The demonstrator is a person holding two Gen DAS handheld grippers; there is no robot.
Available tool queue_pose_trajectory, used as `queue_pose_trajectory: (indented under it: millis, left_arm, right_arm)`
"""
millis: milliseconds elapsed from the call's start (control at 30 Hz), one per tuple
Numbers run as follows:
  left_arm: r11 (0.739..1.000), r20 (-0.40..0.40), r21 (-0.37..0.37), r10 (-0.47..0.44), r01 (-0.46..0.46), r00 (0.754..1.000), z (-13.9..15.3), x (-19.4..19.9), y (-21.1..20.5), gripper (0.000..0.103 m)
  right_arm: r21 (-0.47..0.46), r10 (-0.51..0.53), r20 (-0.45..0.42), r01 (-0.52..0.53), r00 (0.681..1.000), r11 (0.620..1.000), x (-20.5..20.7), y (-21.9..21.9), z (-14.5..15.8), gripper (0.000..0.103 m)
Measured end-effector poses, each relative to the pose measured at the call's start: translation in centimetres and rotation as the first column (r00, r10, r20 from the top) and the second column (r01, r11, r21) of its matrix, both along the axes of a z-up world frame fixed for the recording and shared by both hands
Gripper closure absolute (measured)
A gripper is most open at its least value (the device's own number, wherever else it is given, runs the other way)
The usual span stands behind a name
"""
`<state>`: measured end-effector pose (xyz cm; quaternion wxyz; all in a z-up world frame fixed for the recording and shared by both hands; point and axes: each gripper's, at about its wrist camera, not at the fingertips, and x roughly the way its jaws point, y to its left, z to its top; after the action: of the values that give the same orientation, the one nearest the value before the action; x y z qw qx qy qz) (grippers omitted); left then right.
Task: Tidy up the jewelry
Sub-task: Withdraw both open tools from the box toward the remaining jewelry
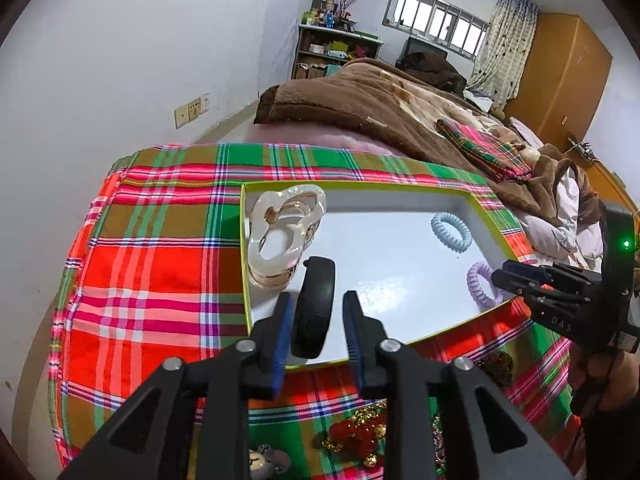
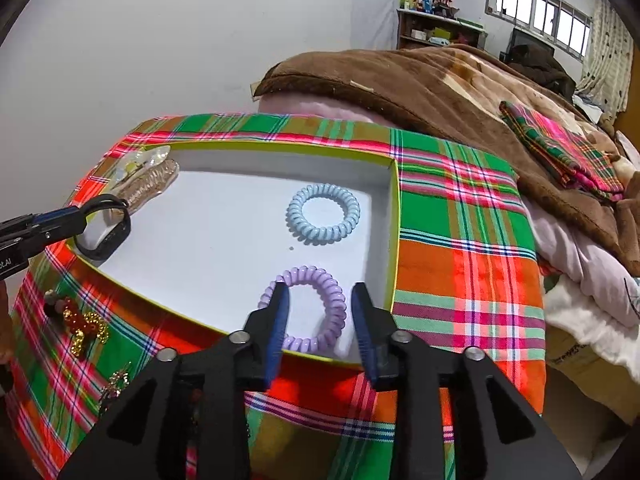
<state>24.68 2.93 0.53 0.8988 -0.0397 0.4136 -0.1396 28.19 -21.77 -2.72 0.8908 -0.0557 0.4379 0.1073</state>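
Observation:
A shallow white box with a yellow-green rim (image 1: 360, 186) (image 2: 394, 216) lies on a plaid cloth. In it lie a clear hair claw (image 1: 280, 232) (image 2: 148, 178), a blue spiral hair tie (image 1: 451, 233) (image 2: 323, 214), a purple spiral hair tie (image 1: 480, 284) (image 2: 316, 312) and a black band (image 1: 316, 304) (image 2: 102, 232). My left gripper (image 1: 316, 312) is open, its jaws on either side of the black band at the box's near-left part. My right gripper (image 2: 320, 312) is open over the purple tie, its jaws either side of it without touching.
On the plaid cloth in front of the box lie a red and gold beaded piece (image 1: 356, 436) (image 2: 82, 324), a small bear charm (image 1: 260, 460) and a chain (image 2: 116, 384). A brown blanket (image 1: 360, 100) and a folded plaid cloth (image 2: 560, 148) lie behind.

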Motion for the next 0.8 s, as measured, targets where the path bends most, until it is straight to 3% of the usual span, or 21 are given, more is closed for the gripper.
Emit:
queue_pose_trajectory:
  millis: [233, 467, 800]
  left_arm:
    - [1.000, 0.027, -0.007, 0.026, -0.026, 0.999, 1.4, -1.9, 0.5, 0.073]
    - [0.997, 0.060, 0.028, 0.074, -0.076, 0.995, 2.6, -5.9, 0.5, 0.073]
    - [0.991, 0.054, 0.011, 0.131, -0.131, 0.990, 3.0, -11.8, 0.4, 0.073]
  right_arm:
    - [0.028, -0.002, 0.039, 0.001, 0.999, 1.000, -2.4, -0.3, 1.8, 0.068]
    - [0.050, 0.013, 0.058, -0.016, 0.998, 0.999, -6.7, -0.1, 3.0, 0.068]
    - [0.076, 0.037, 0.085, -0.043, 0.996, 0.996, -13.2, 0.1, 4.5, 0.068]
